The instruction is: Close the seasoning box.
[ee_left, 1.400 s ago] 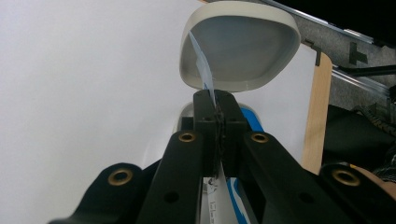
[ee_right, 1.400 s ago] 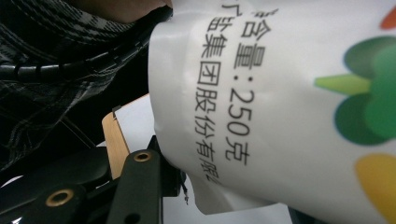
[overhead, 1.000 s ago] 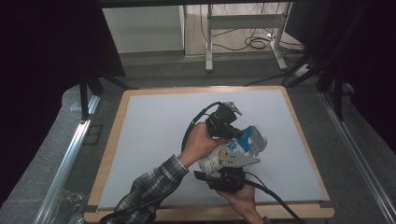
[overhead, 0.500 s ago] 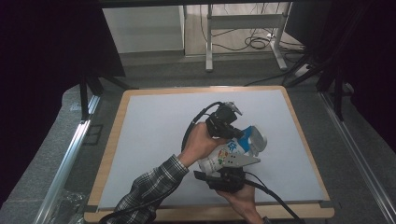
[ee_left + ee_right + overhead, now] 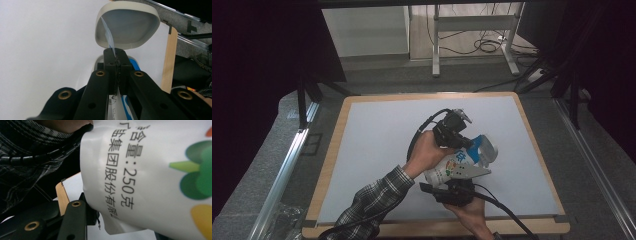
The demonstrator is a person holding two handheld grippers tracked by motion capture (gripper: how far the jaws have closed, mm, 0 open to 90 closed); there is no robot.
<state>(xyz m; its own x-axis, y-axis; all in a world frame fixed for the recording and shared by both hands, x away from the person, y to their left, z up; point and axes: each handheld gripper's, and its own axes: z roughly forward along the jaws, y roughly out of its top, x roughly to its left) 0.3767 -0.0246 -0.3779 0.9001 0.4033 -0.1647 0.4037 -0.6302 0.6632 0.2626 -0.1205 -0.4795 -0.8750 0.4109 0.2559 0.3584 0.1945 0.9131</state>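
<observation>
A white pouch (image 5: 451, 167) with blue trim and a coloured logo is held up over the table between both grippers. My left gripper (image 5: 464, 142) comes at its upper end, and in the left gripper view my left gripper (image 5: 115, 53) is shut on a thin blue-and-white edge of the pouch (image 5: 108, 35). Just beyond that edge lies a white bowl (image 5: 127, 25). My right gripper (image 5: 457, 177) grips the lower end from the near side. In the right gripper view the printed pouch (image 5: 150, 182) sits between the jaws; one finger (image 5: 75, 217) shows and the other is hidden behind the pouch.
The white table mat (image 5: 377, 145) has a wooden border (image 5: 332, 155) with metal rails outside it. A plaid sleeve (image 5: 372, 205) reaches in from the bottom left. A table frame and cables (image 5: 482, 47) stand on the floor beyond the far edge.
</observation>
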